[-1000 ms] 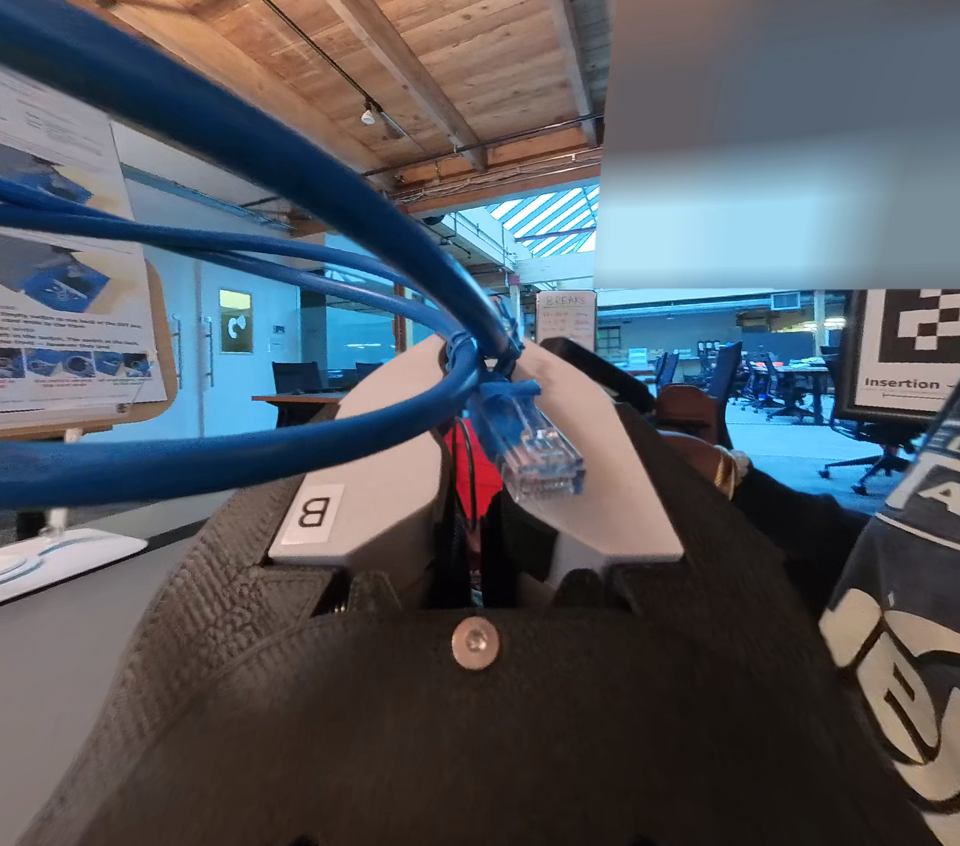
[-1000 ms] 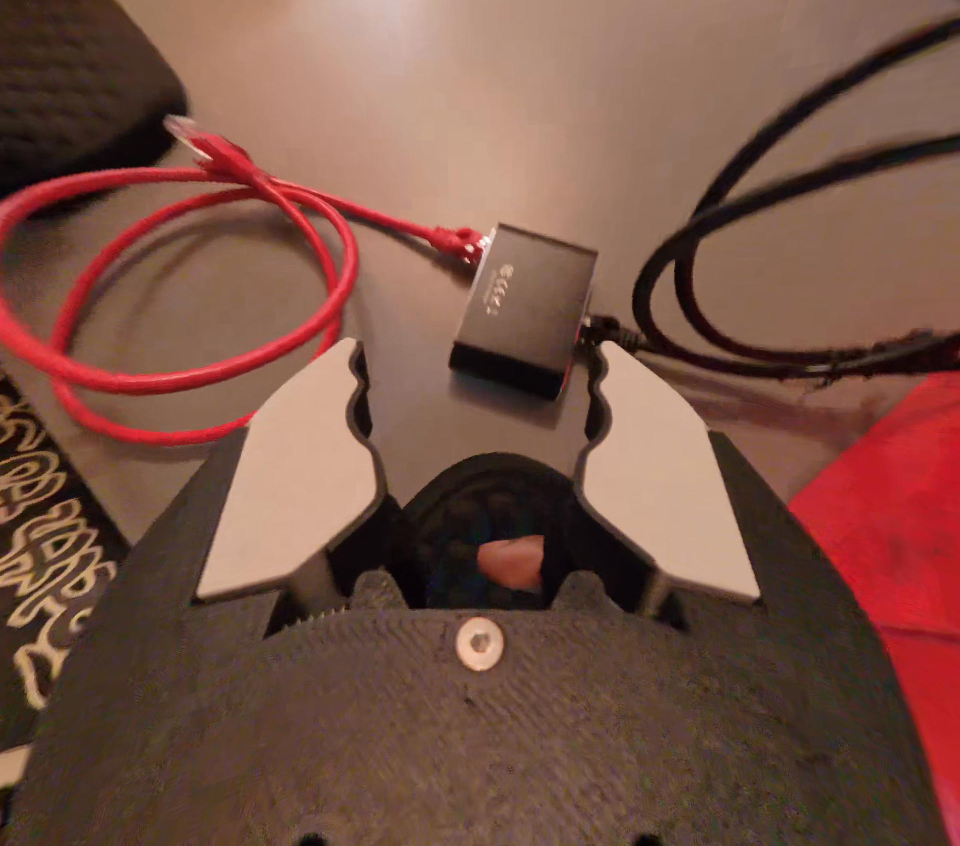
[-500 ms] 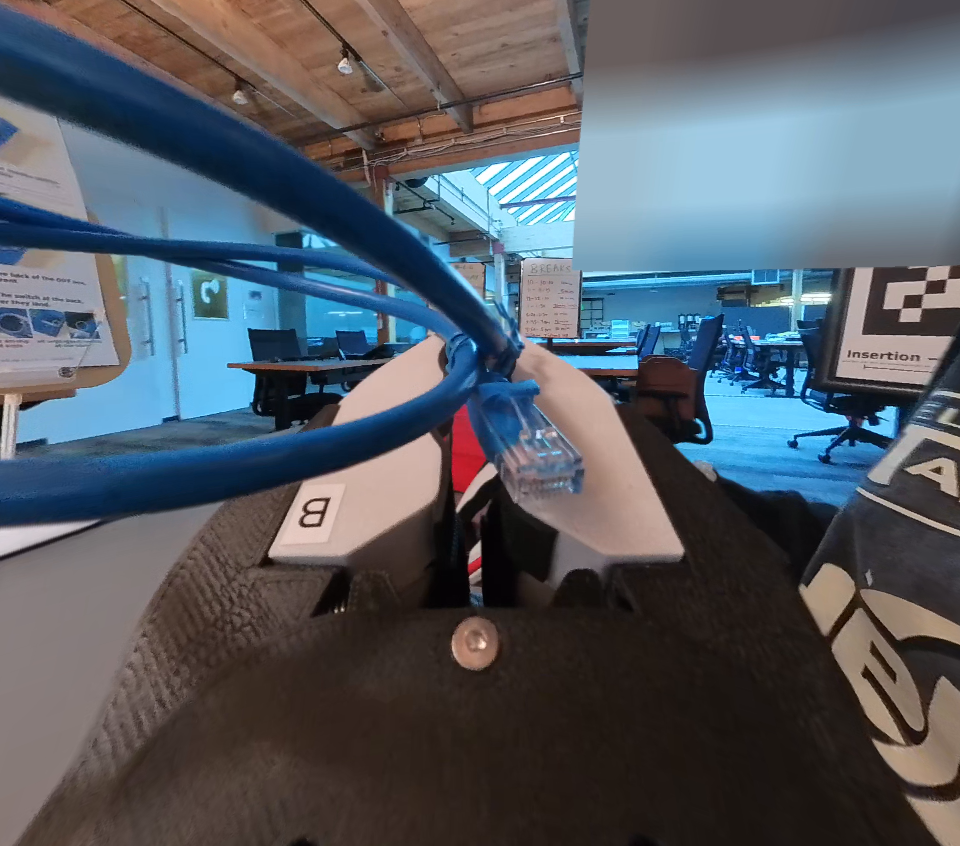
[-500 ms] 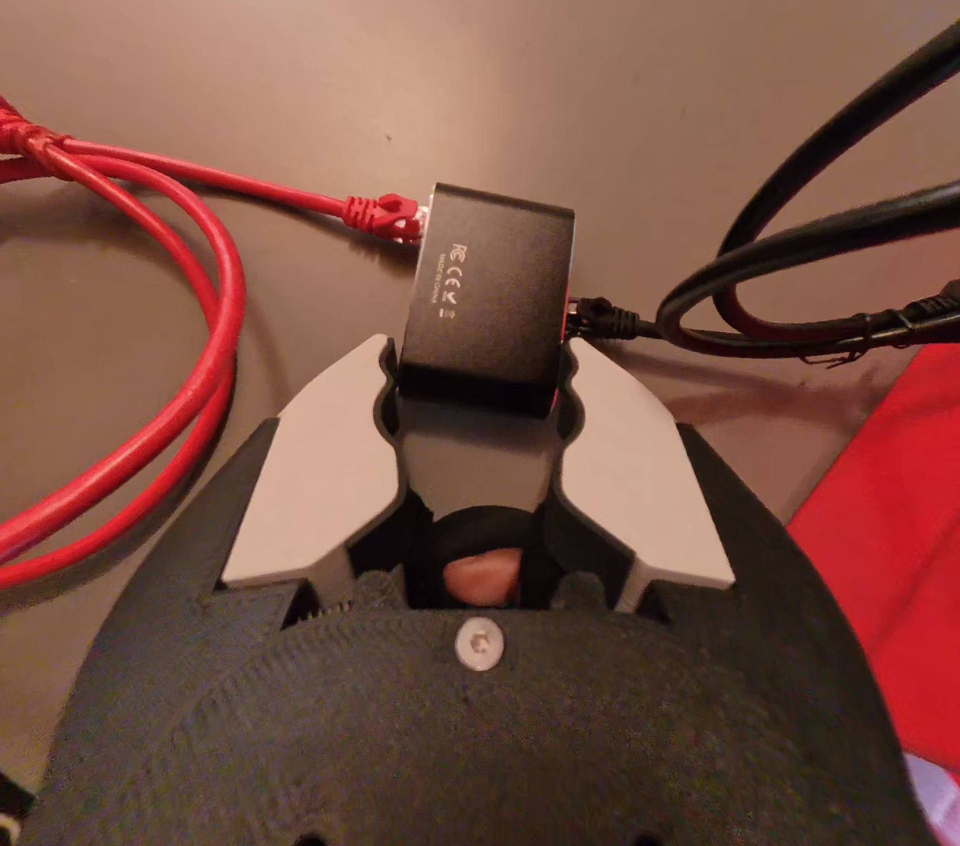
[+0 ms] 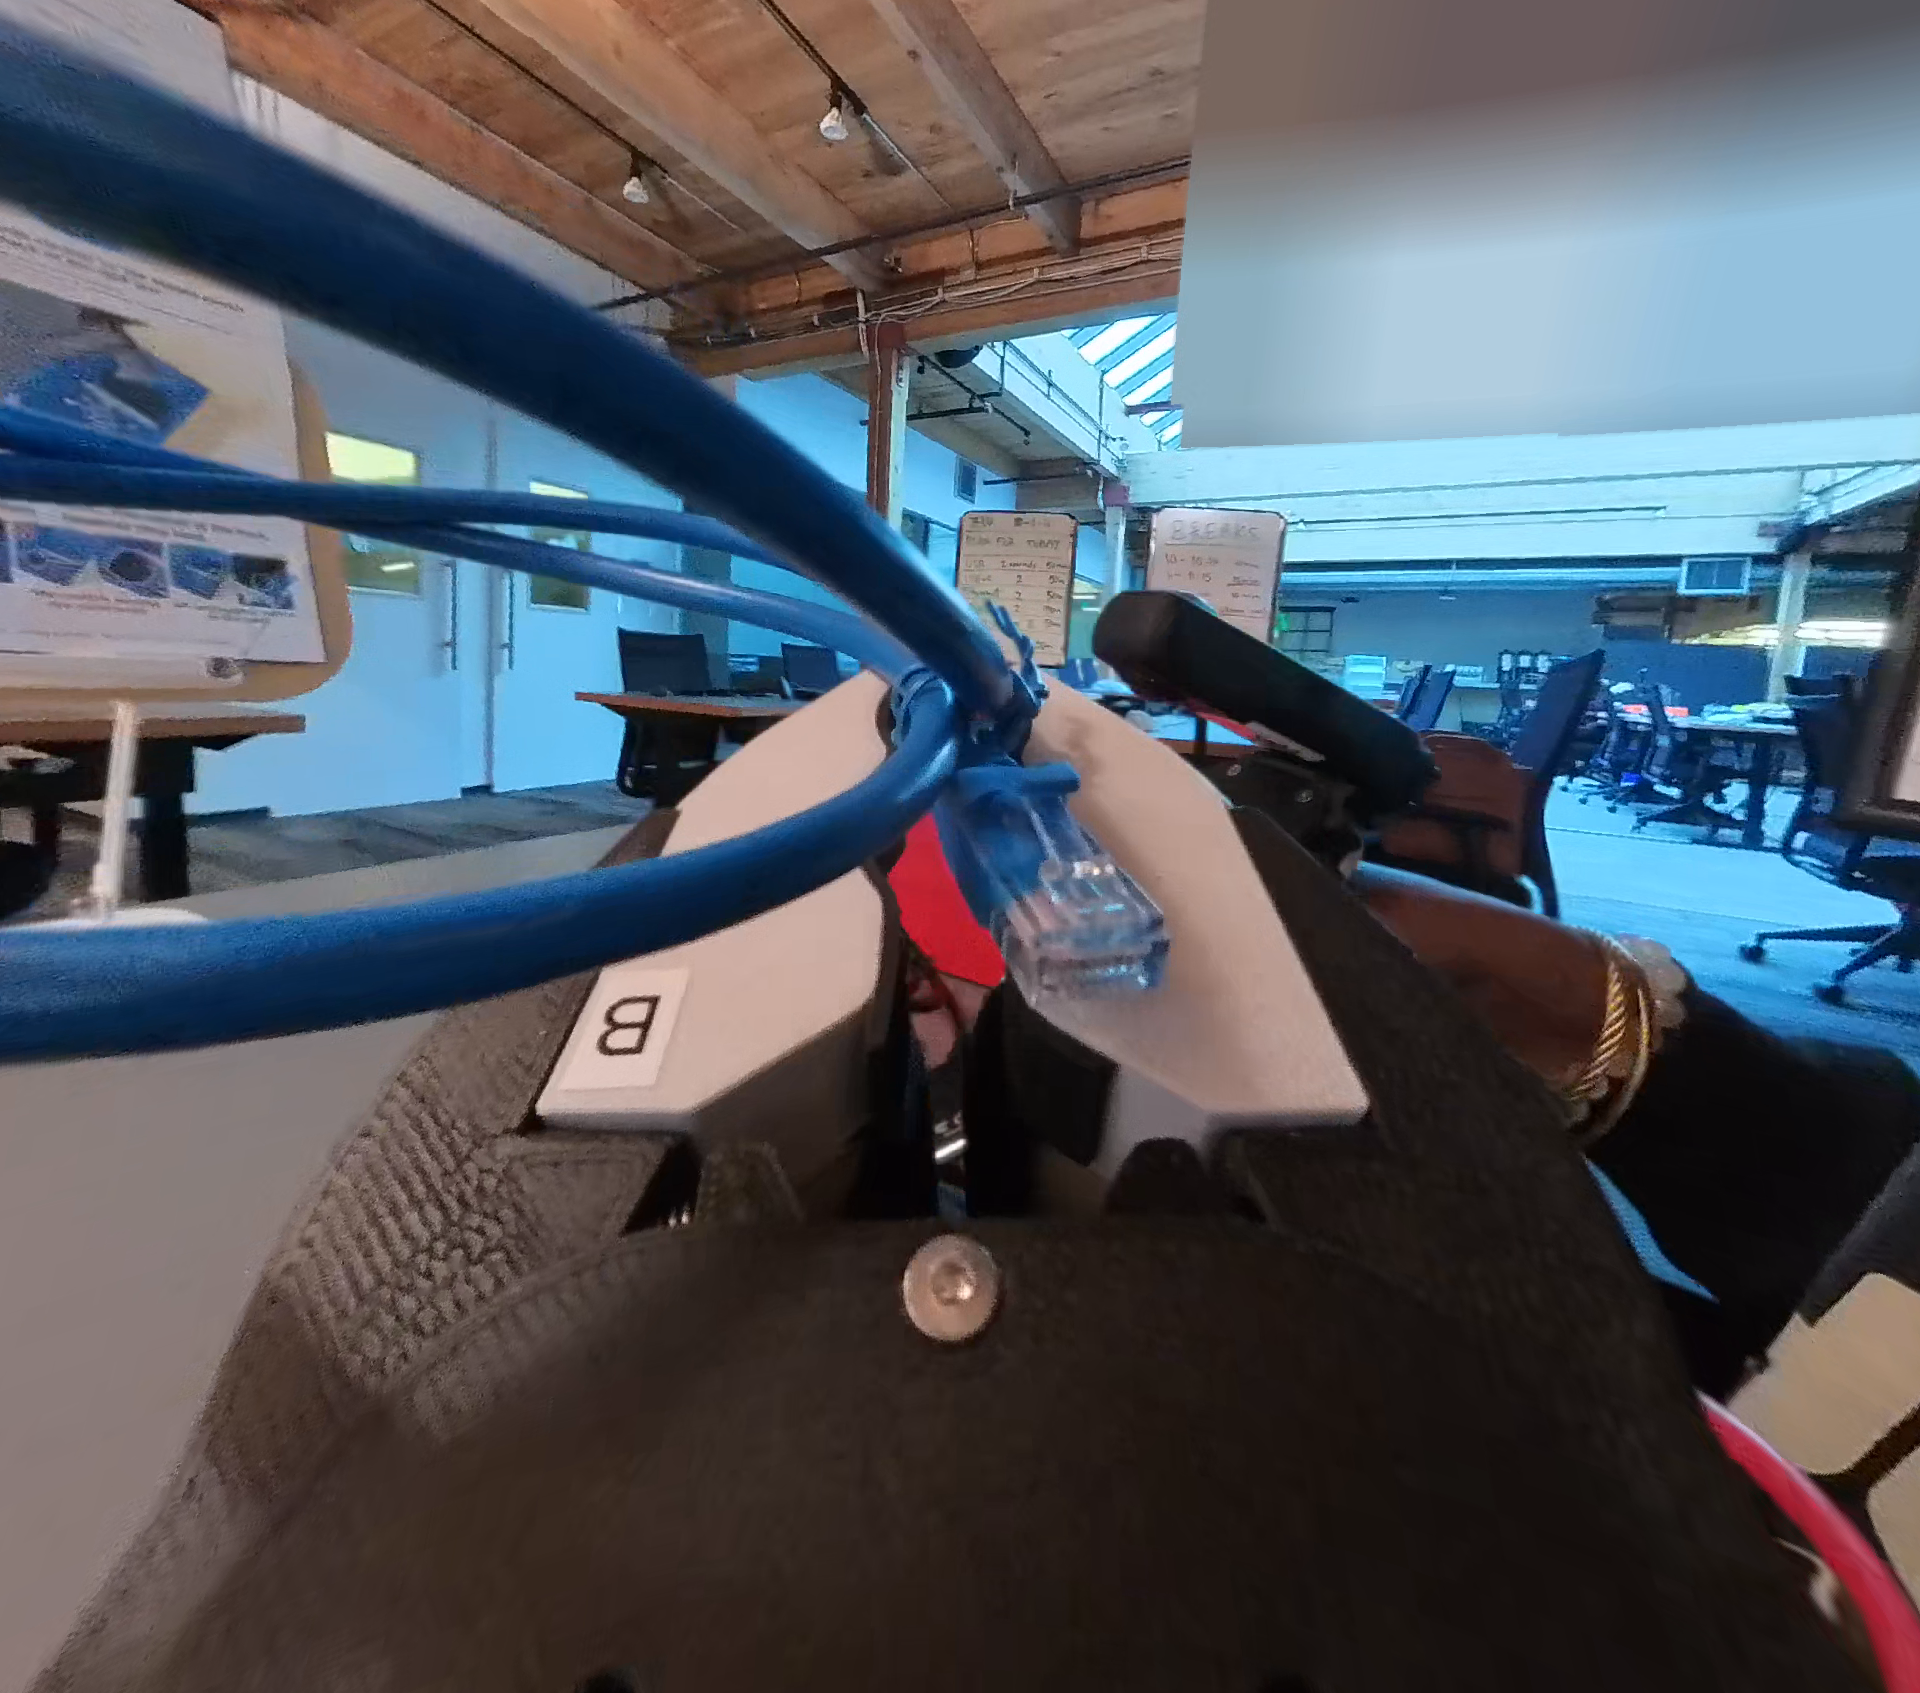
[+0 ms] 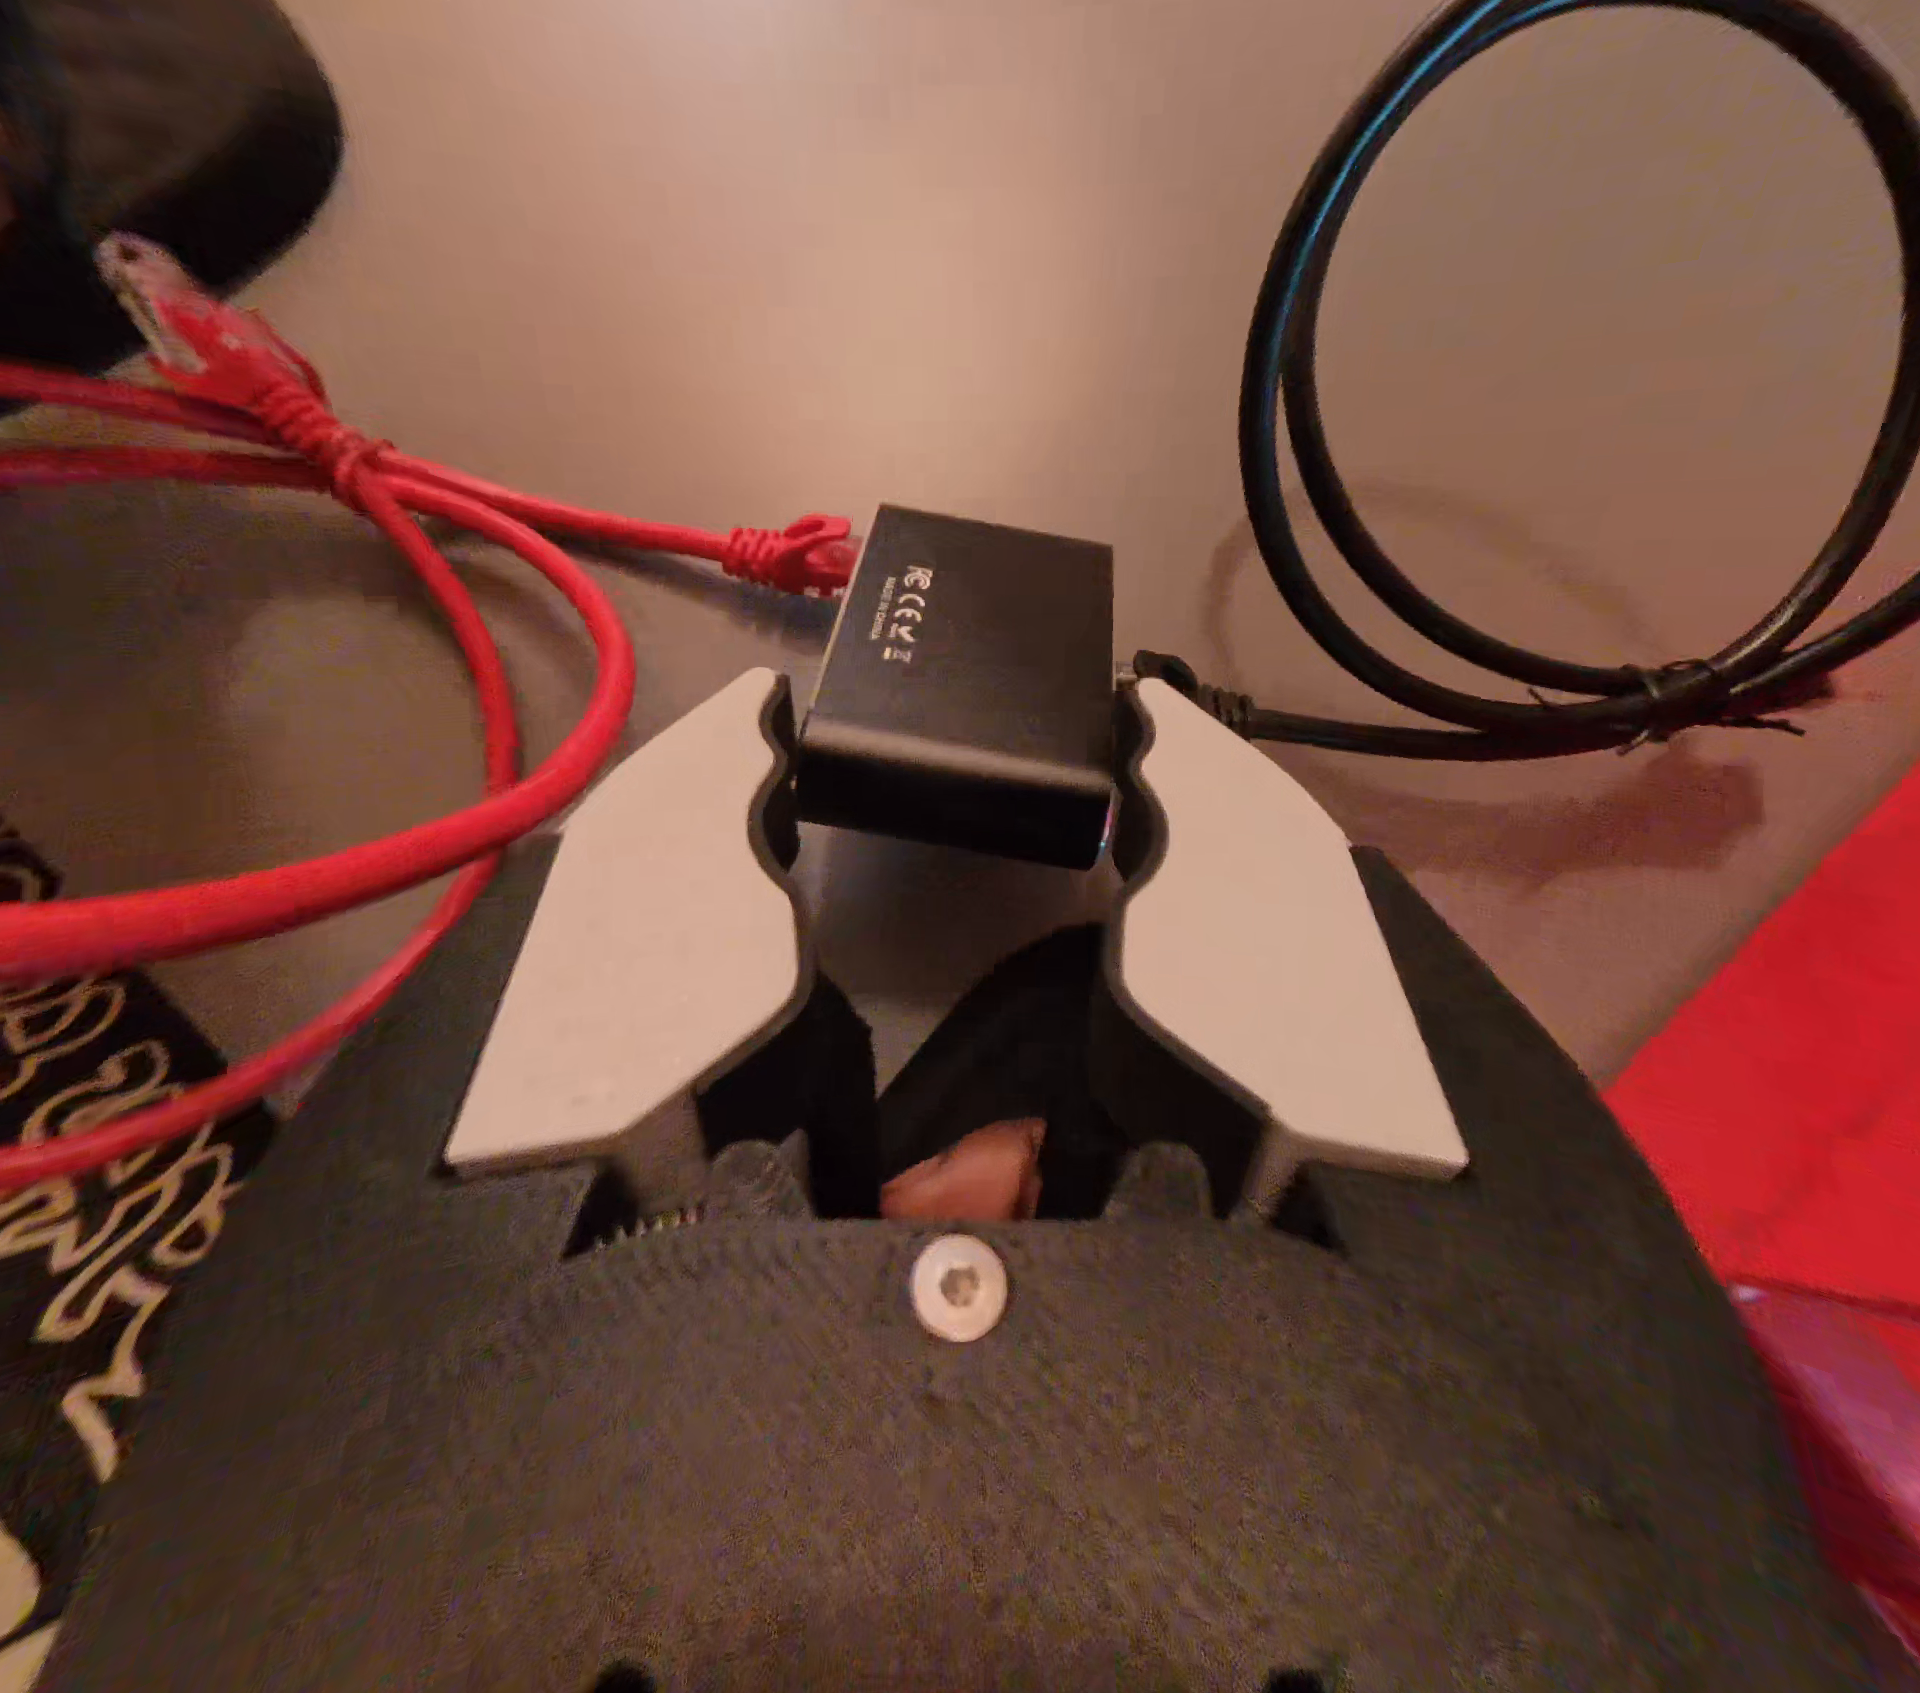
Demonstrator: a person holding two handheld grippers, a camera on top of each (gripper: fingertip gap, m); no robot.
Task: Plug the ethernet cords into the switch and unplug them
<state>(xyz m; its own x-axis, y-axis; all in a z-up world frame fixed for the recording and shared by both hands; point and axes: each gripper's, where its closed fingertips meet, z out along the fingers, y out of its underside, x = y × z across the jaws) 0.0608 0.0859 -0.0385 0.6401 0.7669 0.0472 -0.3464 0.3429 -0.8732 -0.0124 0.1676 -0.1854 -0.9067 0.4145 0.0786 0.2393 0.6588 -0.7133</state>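
Observation:
My left gripper (image 5: 982,713) is shut on the coiled blue ethernet cord (image 5: 436,324) and holds it up in the air. The cord's clear plug (image 5: 1070,900) hangs loose over the right finger, pointing back at the camera. My right gripper (image 6: 951,734) is shut on the near end of the small black switch (image 6: 966,667), which sits on the grey table (image 6: 831,137). A red ethernet cord (image 6: 499,656) is plugged into the switch's left side, and its other plug (image 6: 197,329) lies free. A black cord (image 6: 1558,355) enters the switch's right side.
The red cord's loops lie left of the switch and the black cord's coil lies to its right. A dark rounded object (image 6: 156,85) sits at the far left. Red cloth (image 6: 1787,1072) covers the right edge. A poster on a stand (image 5: 135,438) shows in the left wrist view. Across from one pair of fingers to the other is roughly 20 cm.
My right gripper came down onto the switch and closed on its near end; it now holds it. My left gripper kept its hold on the blue cord while its view swung slightly.

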